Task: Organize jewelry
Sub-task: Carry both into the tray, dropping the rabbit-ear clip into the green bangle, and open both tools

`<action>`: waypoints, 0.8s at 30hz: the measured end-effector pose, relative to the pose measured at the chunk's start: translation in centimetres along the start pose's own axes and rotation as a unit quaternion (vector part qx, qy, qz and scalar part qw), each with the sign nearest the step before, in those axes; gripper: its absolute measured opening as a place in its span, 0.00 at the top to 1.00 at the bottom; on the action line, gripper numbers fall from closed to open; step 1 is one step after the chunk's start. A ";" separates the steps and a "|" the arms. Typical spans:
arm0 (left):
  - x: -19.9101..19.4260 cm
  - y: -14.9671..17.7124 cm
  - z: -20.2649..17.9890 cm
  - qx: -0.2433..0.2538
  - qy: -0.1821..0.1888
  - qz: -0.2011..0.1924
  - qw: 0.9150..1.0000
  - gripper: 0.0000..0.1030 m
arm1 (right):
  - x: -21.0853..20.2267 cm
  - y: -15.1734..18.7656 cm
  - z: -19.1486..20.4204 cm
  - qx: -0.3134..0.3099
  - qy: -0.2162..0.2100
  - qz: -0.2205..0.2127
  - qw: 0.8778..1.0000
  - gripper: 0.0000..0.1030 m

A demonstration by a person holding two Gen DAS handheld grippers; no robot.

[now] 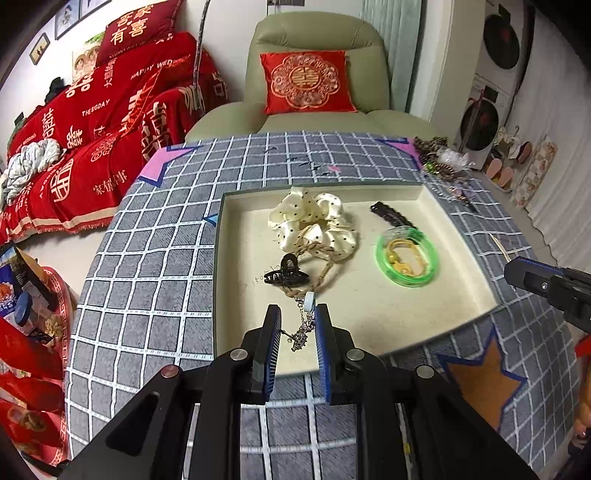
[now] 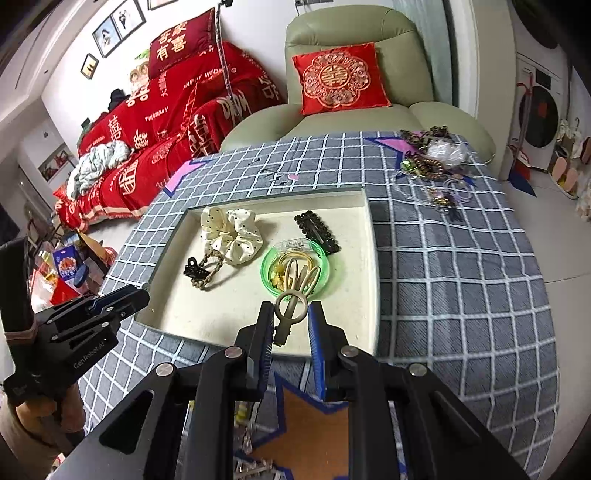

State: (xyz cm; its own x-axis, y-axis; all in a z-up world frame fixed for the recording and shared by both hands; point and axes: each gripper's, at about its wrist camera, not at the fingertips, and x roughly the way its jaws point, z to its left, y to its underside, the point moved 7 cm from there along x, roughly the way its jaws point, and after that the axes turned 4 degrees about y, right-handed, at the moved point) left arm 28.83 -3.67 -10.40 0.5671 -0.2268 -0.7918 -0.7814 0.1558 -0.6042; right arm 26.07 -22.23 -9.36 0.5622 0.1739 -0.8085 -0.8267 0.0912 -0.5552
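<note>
A cream-lined tray (image 1: 369,317) (image 2: 373,258) lies on the checked tablecloth. It holds a polka-dot scrunchie (image 1: 314,218) (image 2: 232,232), a braided tie (image 2: 210,275), a black claw clip (image 1: 286,275), a black barrette (image 2: 317,229) and a green bangle (image 1: 378,254) (image 2: 266,271) with yellow pieces inside. My left gripper (image 1: 297,308) hovers over the tray's near edge, shut on a thin silver chain with a charm (image 1: 301,332). My right gripper (image 2: 291,307) is above the tray's near edge by the bangle, shut on a beige loop hair clip (image 2: 283,328).
A tangled pile of jewelry and hair ties (image 2: 432,162) (image 1: 439,158) sits at the table's far right corner. Behind the table are a green armchair (image 2: 354,33) and a red-covered sofa (image 1: 92,122). Red boxes and snacks (image 1: 29,332) crowd the floor at left.
</note>
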 end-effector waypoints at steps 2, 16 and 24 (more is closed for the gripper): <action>1.1 -0.1 0.2 -0.004 -0.001 0.006 1.000 0.74 | 0.9 -0.3 0.2 -0.001 -0.002 0.005 1.000 0.80; 6.7 -0.6 1.1 -0.010 -0.007 0.037 0.999 0.74 | 7.7 -2.4 1.1 -0.009 -0.005 0.029 1.000 0.80; 8.0 -0.4 0.6 0.003 -0.014 0.040 0.999 0.74 | 10.3 -1.7 0.9 -0.005 -0.001 0.049 0.999 0.80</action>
State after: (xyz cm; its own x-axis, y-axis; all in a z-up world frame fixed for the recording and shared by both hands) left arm 33.84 -4.99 -16.60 0.5105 -0.1857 -0.8396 -0.8229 0.1779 -0.5396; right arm 33.22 -19.75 -16.59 0.4793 0.1837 -0.8582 -0.8771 0.0649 -0.4760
